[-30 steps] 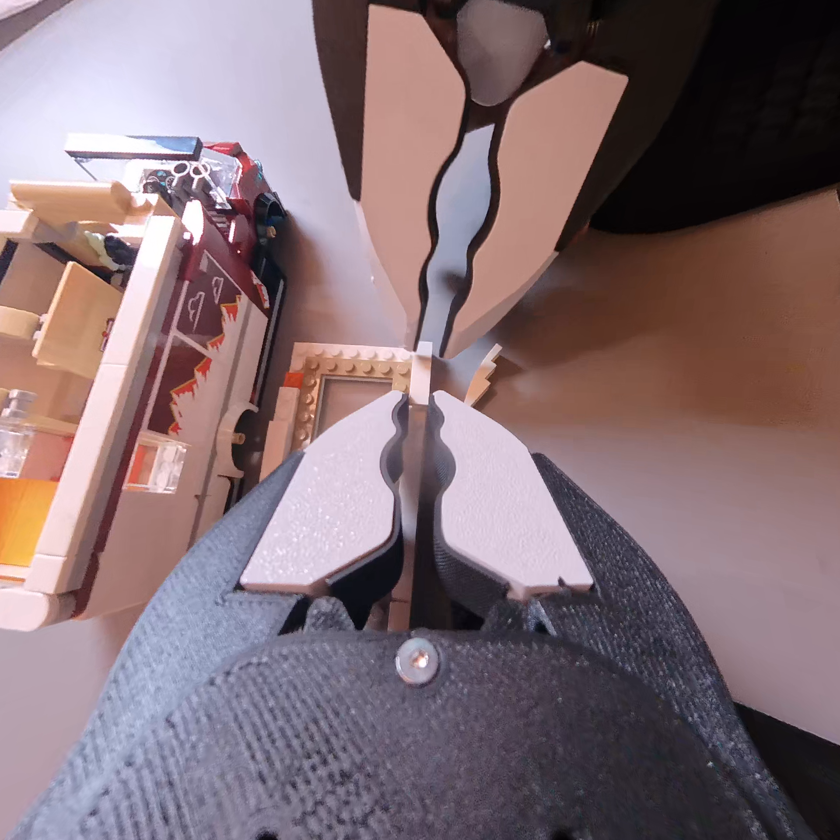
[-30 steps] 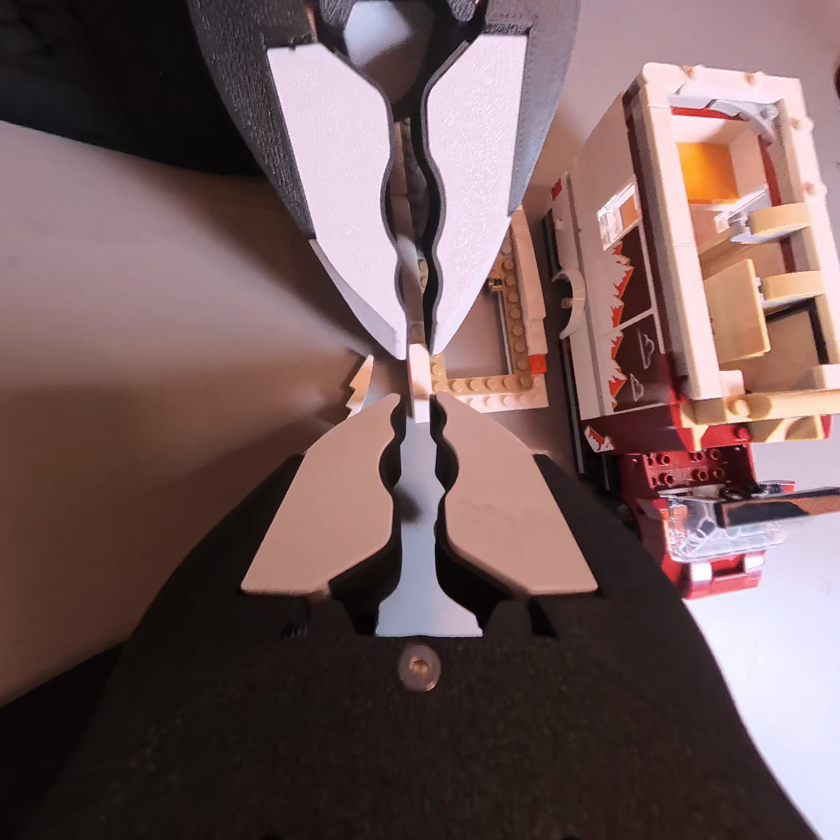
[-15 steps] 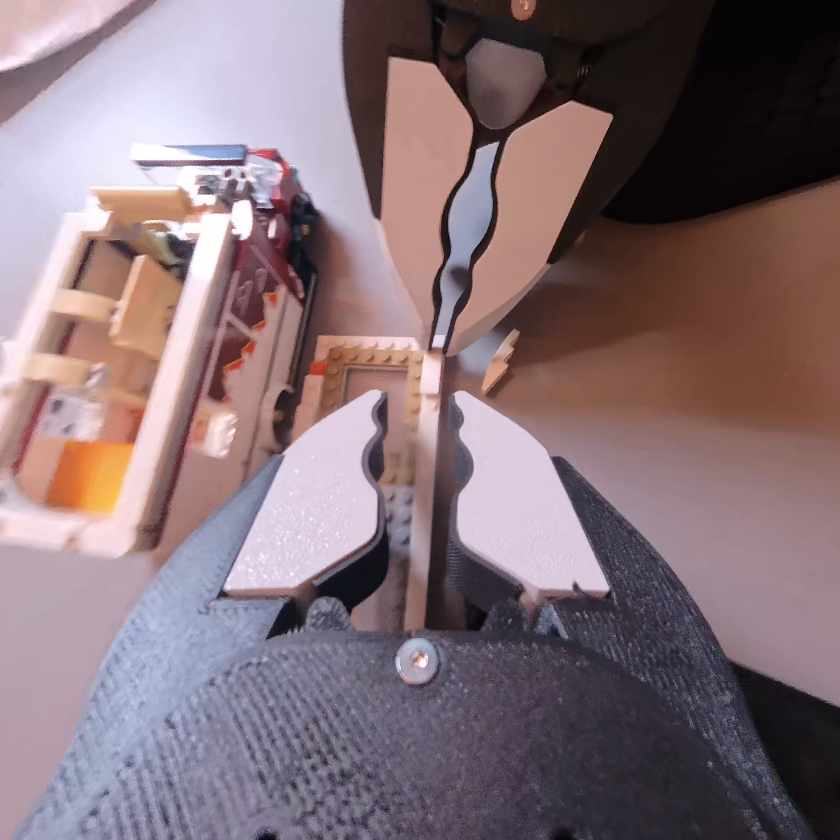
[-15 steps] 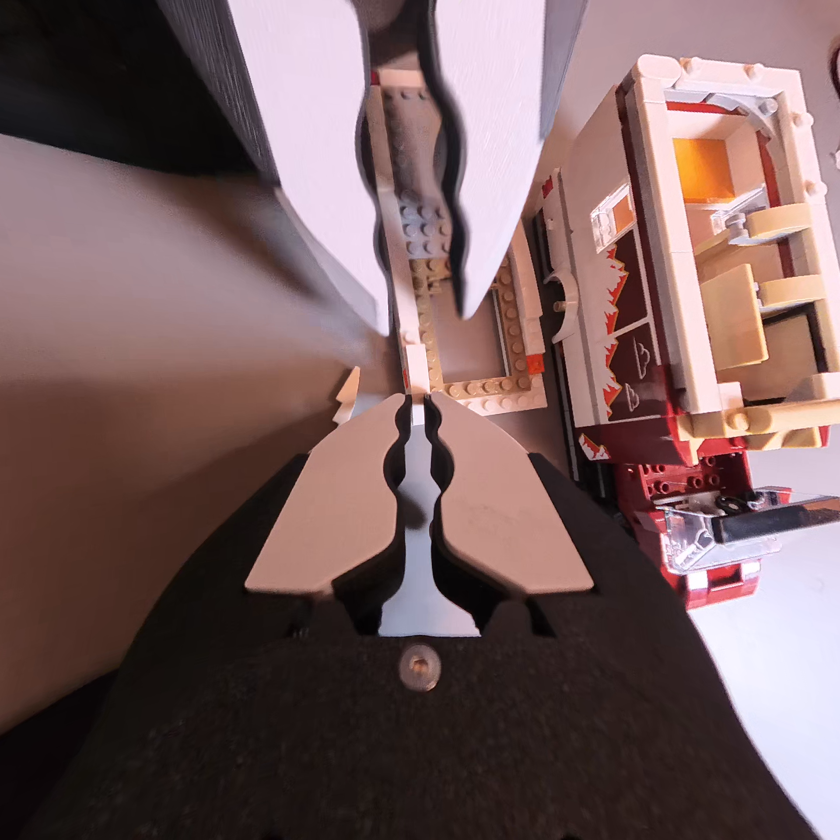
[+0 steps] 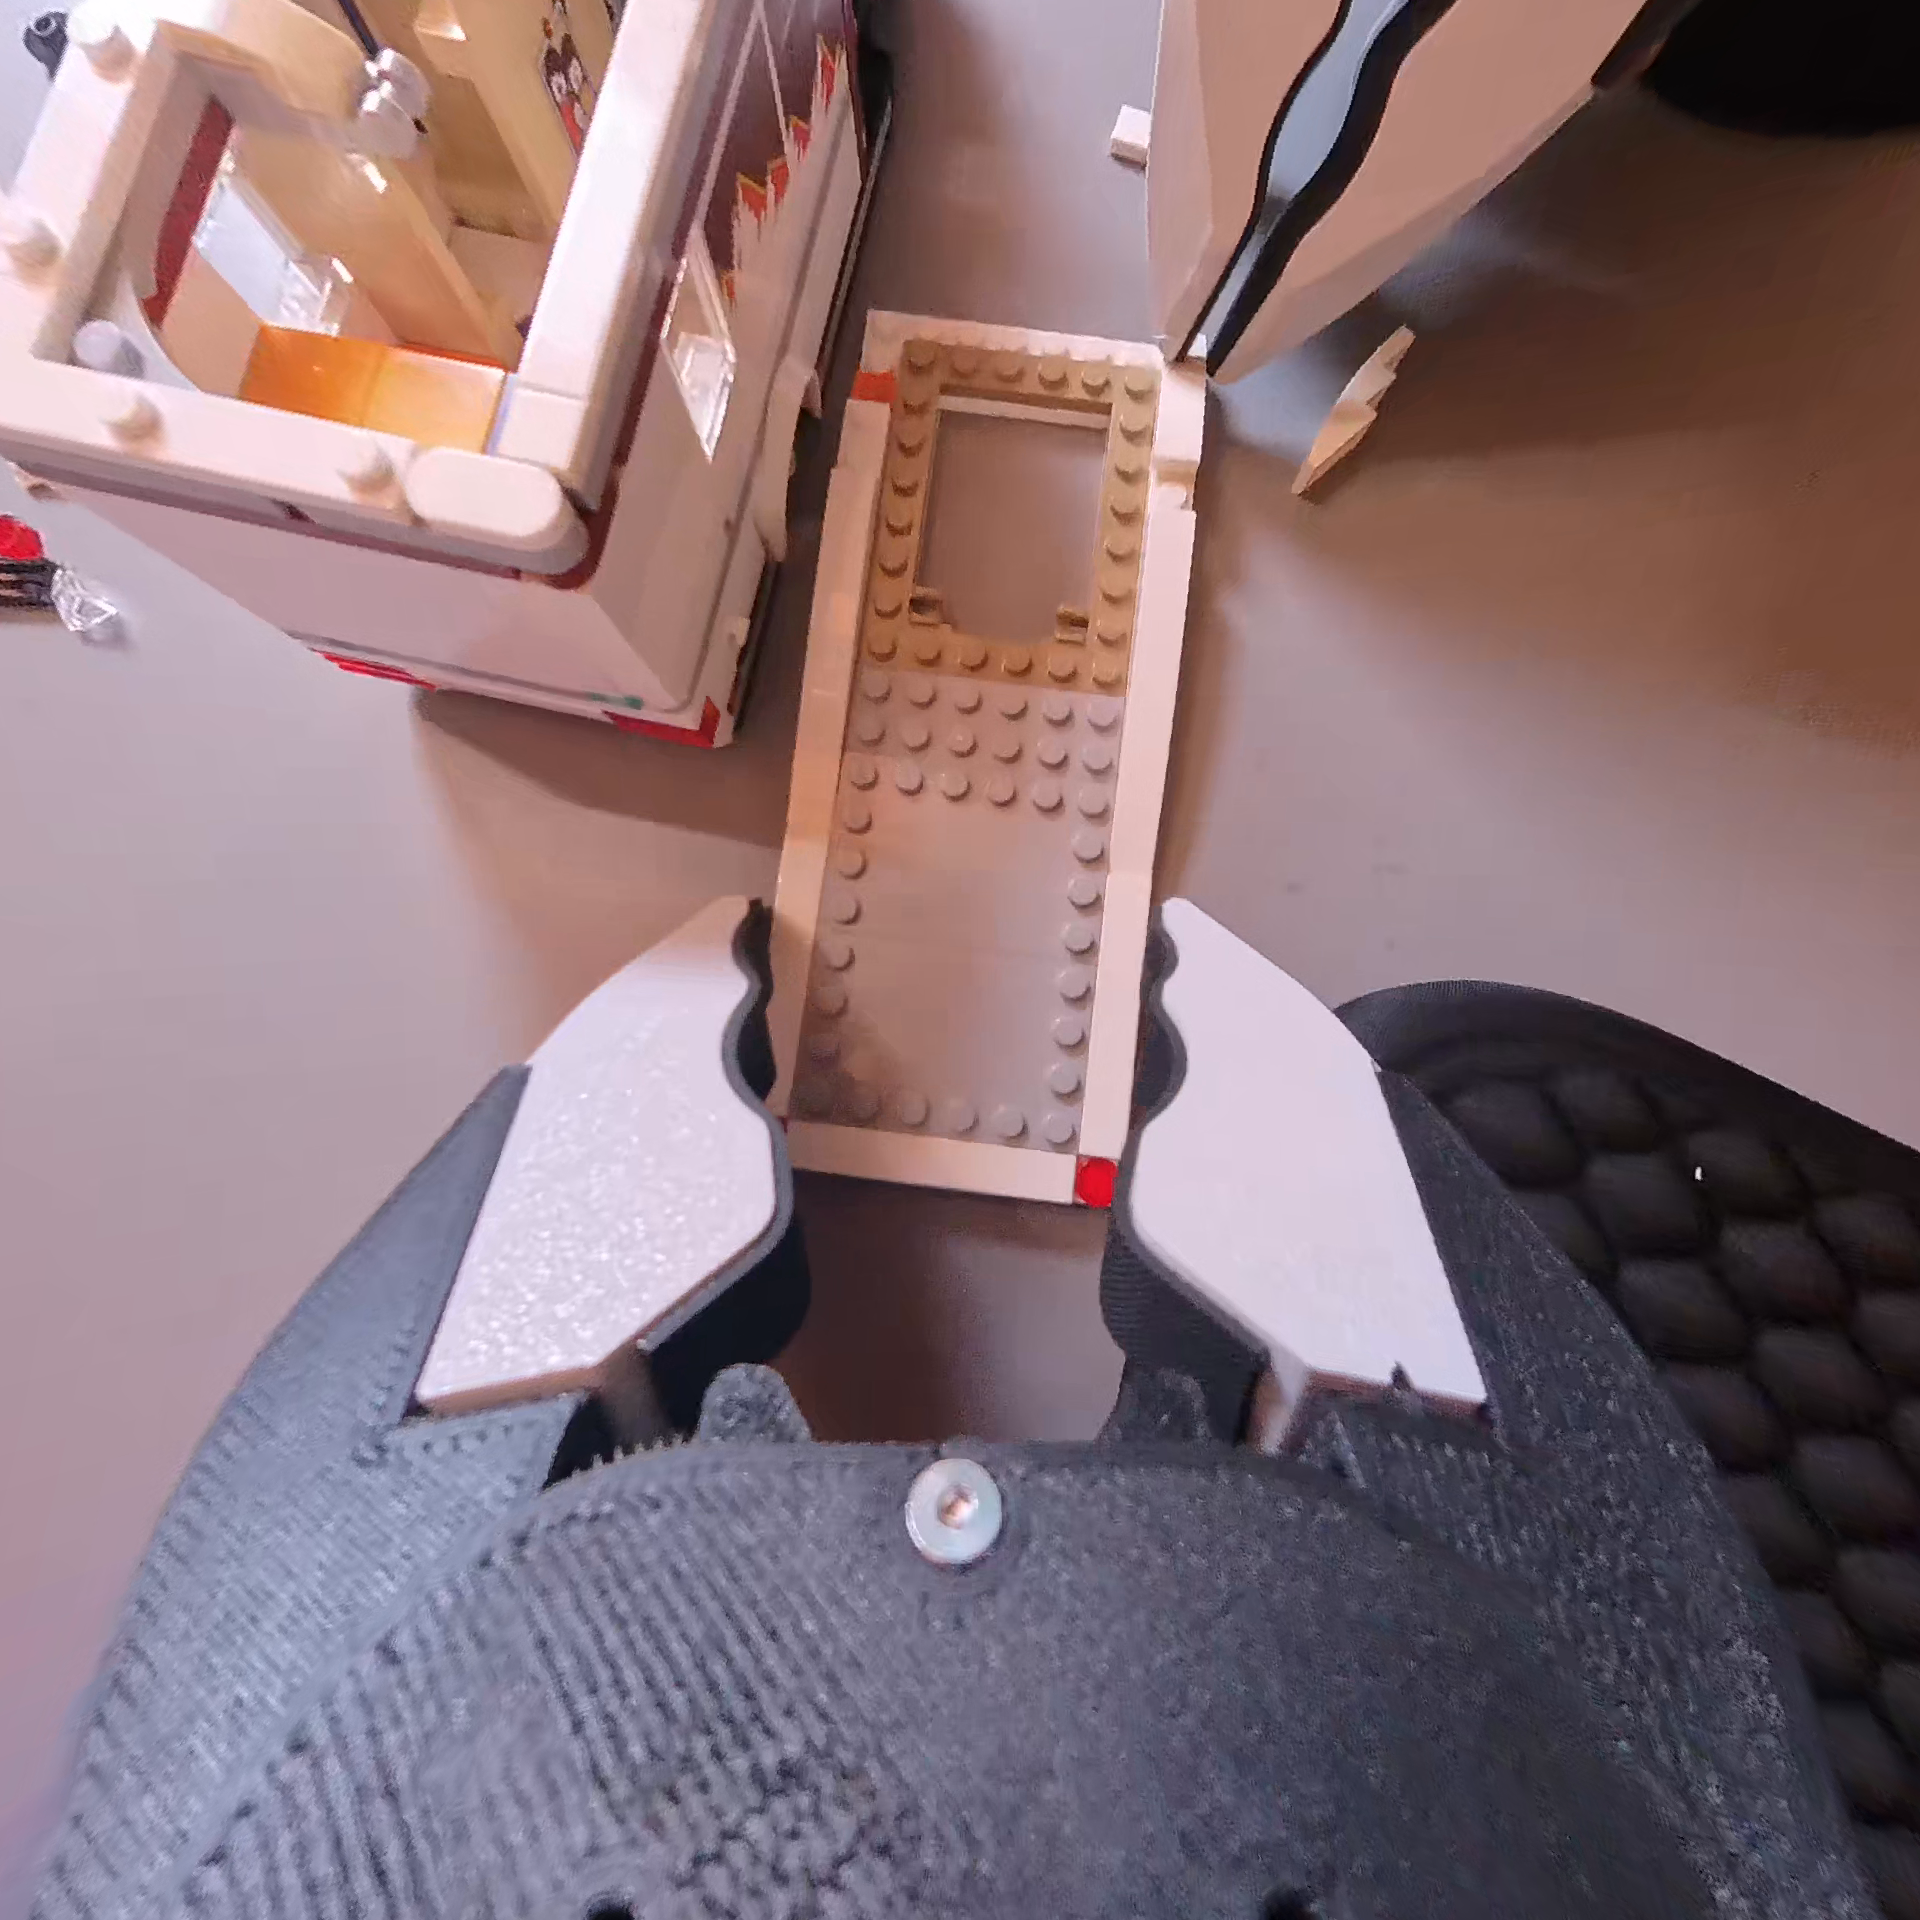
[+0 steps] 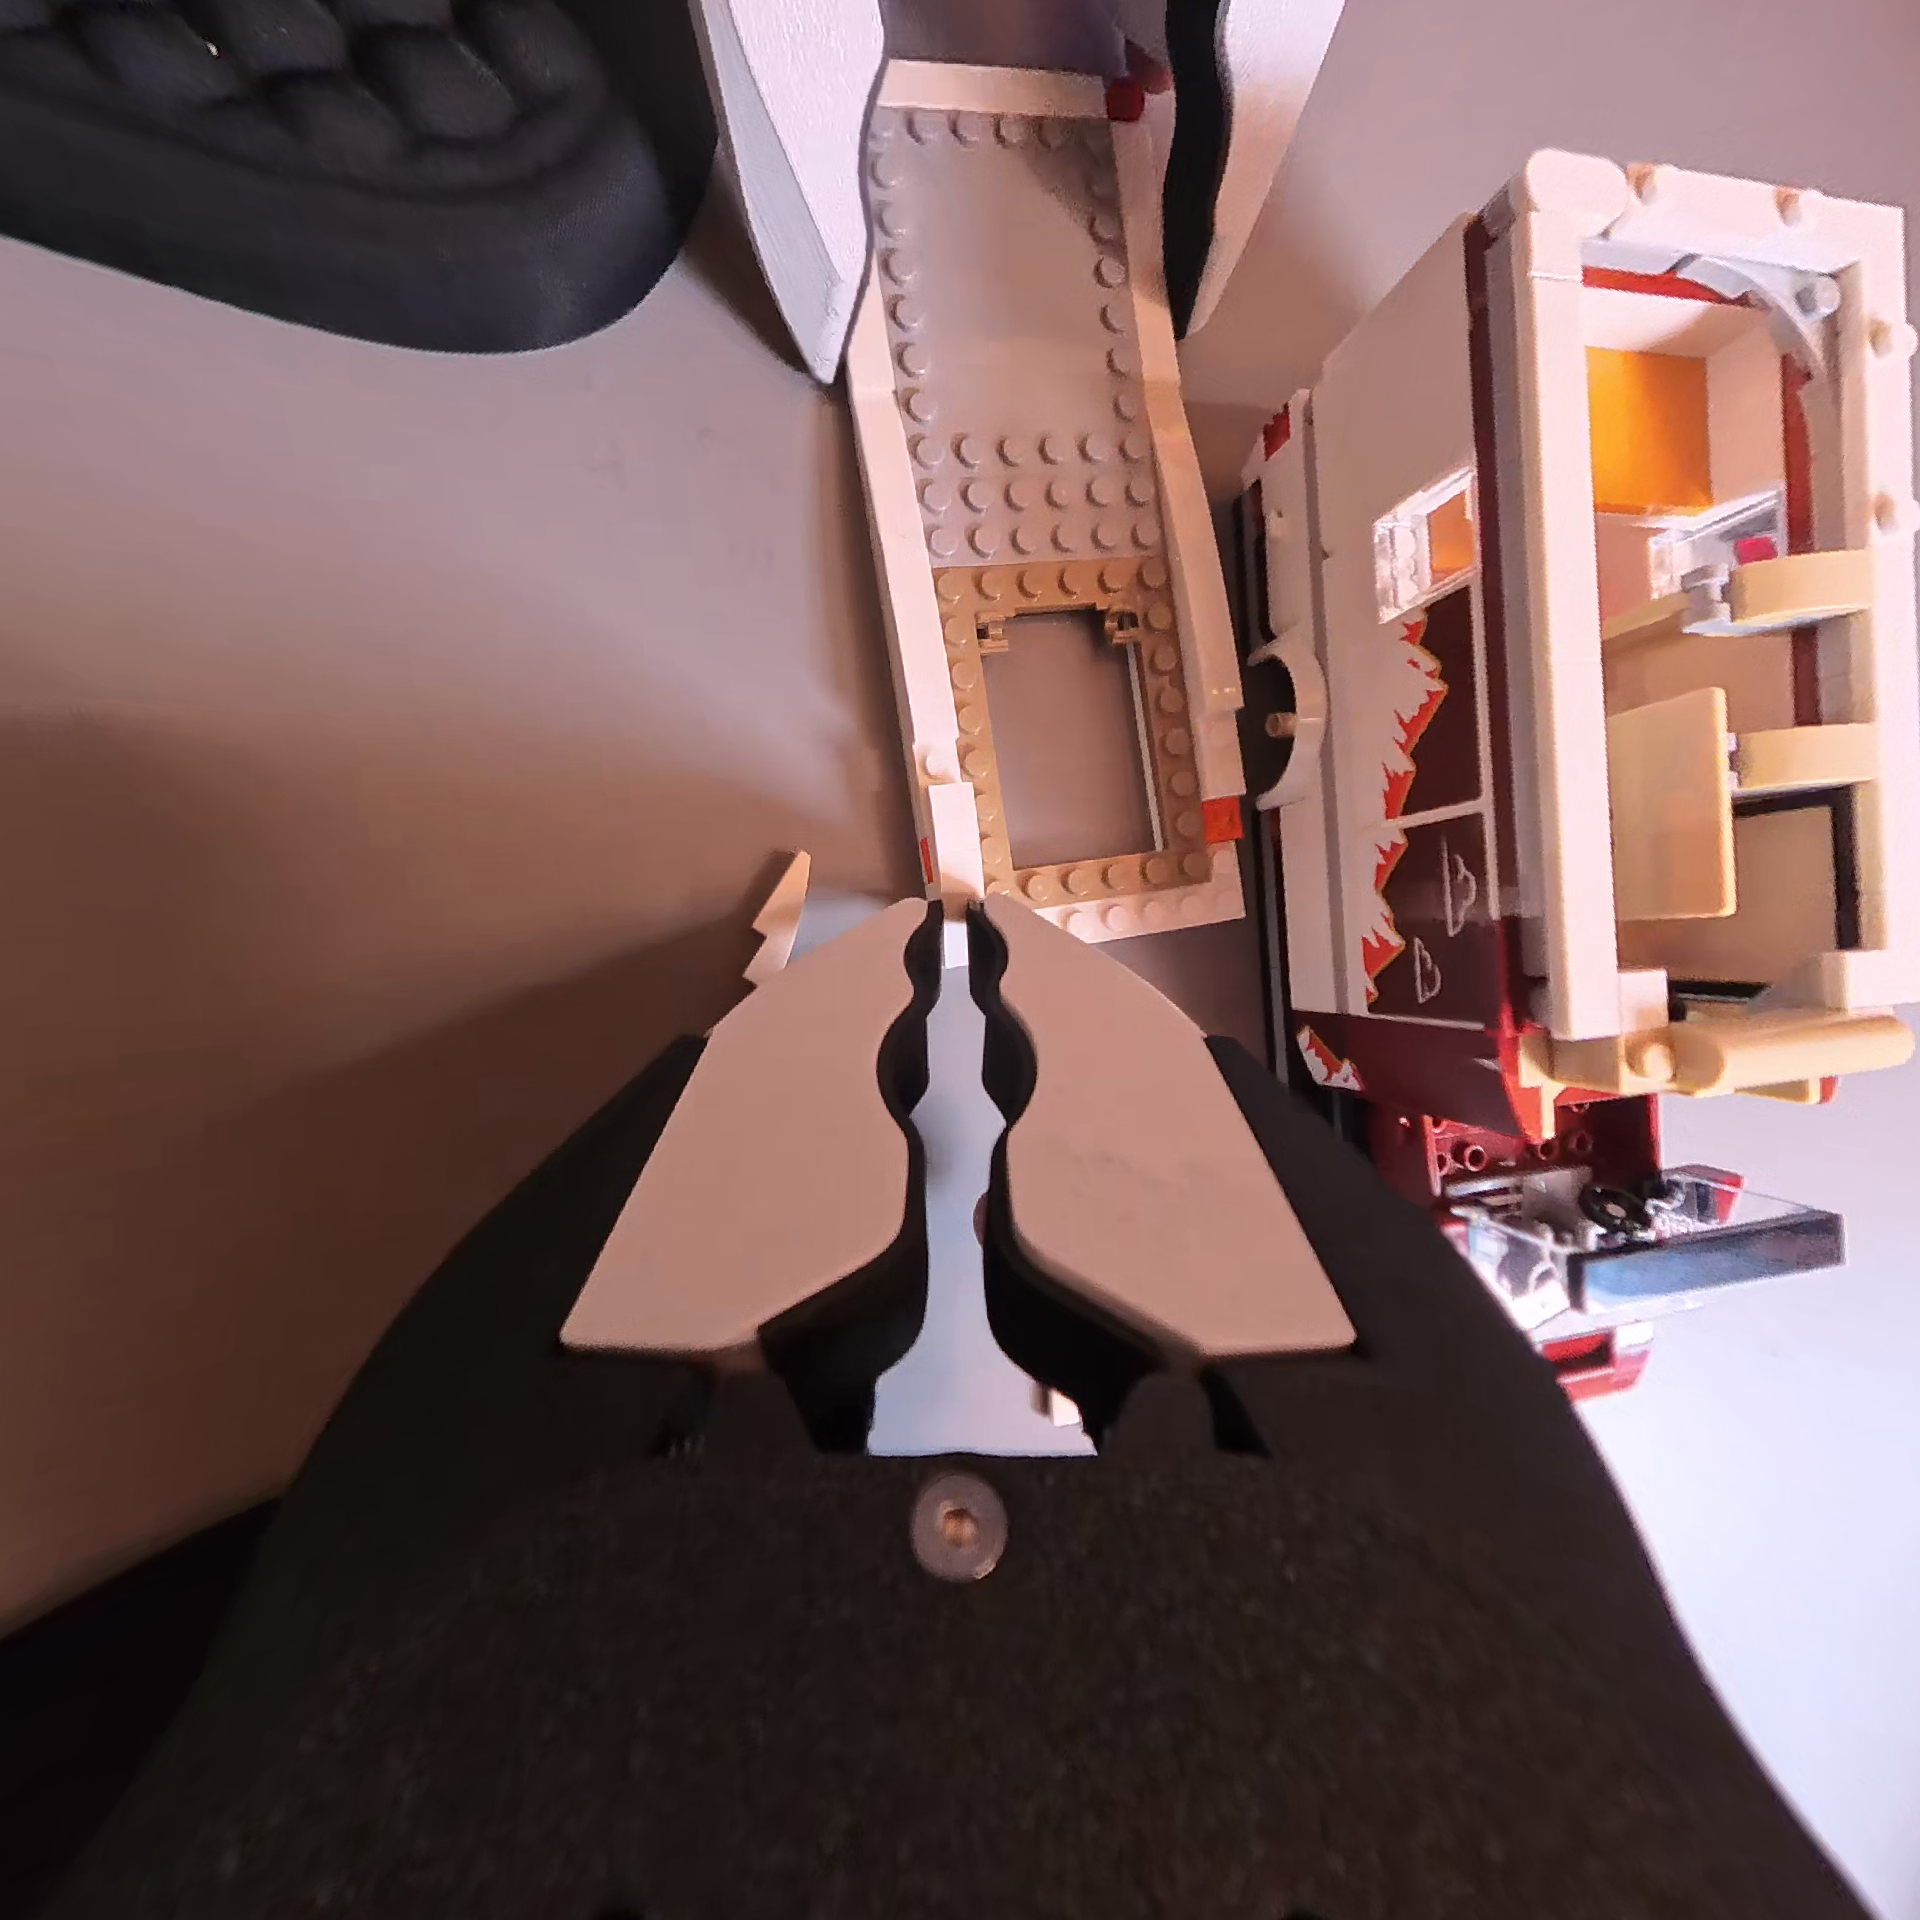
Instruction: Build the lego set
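**Left wrist view.** The left gripper [image 5: 956, 914] has gone from nearly shut, pinching the thin edge of the studded panel [image 5: 977, 831], to jaws spread wide. The panel now lies flat on the grey tabletop [image 5: 312, 883], studs up, with its near end between the two pale fingers [image 5: 644, 1122]. A dark sliver shows beside each long edge, so the pads seem to straddle it rather than press on it.

The panel is a long rectangle. It has smooth cream strips along its rim, grey studded plates in the near half and a tan studded frame around a window opening towards 12 o'clock. A red round stud [image 5: 1093, 1179] marks the near corner at 5 o'clock.

At 10 o'clock stands the roofless brick-built camper [image 5: 312, 312], glossy cream and dark red, with an orange interior. At 1 o'clock the right gripper [image 5: 1195, 358] meets the panel's far corner, with a jagged white sliver [image 5: 1351, 416] just beside it.

**Right wrist view.** The right gripper [image 6: 953, 914] has stayed almost closed, and its black wavy pads nip the thin white rim strip at the panel's [image 6: 1018, 416] near corner. The panel runs away towards 12 o'clock, where the left fingers [image 6: 790, 208] flank its far end. The camper [image 6: 1558, 623] lies at 2 o'clock, just beside the panel. The sliver [image 6: 779, 914] sits at 11 o'clock from the tips. A black quilted cushion [image 6: 312, 125] fills the corner at 10 o'clock.
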Action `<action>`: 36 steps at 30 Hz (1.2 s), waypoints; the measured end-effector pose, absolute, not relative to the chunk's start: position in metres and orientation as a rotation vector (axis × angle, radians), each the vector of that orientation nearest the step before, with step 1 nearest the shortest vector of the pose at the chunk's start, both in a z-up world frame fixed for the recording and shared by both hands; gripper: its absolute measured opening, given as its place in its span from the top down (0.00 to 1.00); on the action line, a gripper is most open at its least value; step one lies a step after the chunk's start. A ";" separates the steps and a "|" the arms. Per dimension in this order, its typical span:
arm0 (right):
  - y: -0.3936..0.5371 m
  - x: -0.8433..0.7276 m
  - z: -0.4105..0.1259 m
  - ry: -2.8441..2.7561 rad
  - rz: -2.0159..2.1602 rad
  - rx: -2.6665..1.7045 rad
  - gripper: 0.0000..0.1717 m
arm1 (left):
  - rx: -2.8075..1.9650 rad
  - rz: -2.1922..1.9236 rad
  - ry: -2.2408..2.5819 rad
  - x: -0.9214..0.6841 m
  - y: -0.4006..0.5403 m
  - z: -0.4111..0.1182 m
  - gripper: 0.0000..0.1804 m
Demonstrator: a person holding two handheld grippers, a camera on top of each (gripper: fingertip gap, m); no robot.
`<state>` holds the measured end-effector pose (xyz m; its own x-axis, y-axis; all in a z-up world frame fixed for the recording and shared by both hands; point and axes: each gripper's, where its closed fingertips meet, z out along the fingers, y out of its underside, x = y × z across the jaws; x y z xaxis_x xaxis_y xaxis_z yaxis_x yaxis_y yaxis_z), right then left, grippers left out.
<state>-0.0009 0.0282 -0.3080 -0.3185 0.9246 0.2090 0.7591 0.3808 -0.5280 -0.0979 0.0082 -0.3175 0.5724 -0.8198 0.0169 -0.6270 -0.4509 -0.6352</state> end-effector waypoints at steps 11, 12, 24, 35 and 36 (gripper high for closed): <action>0.028 0.000 -0.310 -2.324 0.279 -1.397 0.98 | -2.243 -0.427 1.154 -0.098 0.007 -0.318 0.62; 0.028 0.000 -0.310 -2.336 0.269 -1.395 0.98 | -2.243 -0.428 1.156 -0.098 0.007 -0.318 0.62; 0.026 -0.004 -0.304 -2.245 0.355 -1.342 0.96 | -2.234 -0.428 1.154 -0.098 0.007 -0.318 0.62; 0.023 -0.009 -0.306 -2.252 0.278 -1.285 1.00 | -2.228 -0.428 1.159 -0.098 0.007 -0.318 0.62; 0.023 -0.009 -0.306 -2.261 0.283 -1.310 1.00 | -2.225 -0.429 1.161 -0.098 0.007 -0.318 0.62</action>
